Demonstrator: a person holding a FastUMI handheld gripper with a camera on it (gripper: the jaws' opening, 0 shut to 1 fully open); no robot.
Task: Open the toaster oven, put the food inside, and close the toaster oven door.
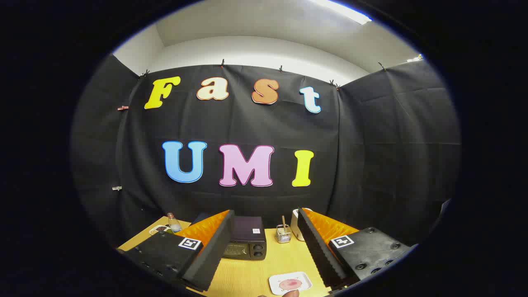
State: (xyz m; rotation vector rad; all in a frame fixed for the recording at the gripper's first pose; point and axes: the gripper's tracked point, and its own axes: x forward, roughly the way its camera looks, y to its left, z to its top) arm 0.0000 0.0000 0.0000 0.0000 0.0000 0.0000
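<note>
While my gripper [266, 231] hangs above wooden table [251, 274], fingers spread wide, gripping nothing: toaster oven [246, 243] beyond them, door shut; food plate [290, 283] between fingers, nearer me.

Table [251, 270]: pale wood grain, smooth. Toaster oven [246, 241]: dark, matt top, glossy glass door. Wire-mesh metal holder [283, 234] (shiny); wall cloth matt.

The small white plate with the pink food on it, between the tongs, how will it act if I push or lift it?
The plate looks shallow and flat-bottomed, so it would probably slide on the smooth wooden table rather than tip. It looks thin and likely light. The pink food lies loose on top and may slip if the plate tilts. The open tongs touch nothing.
</note>
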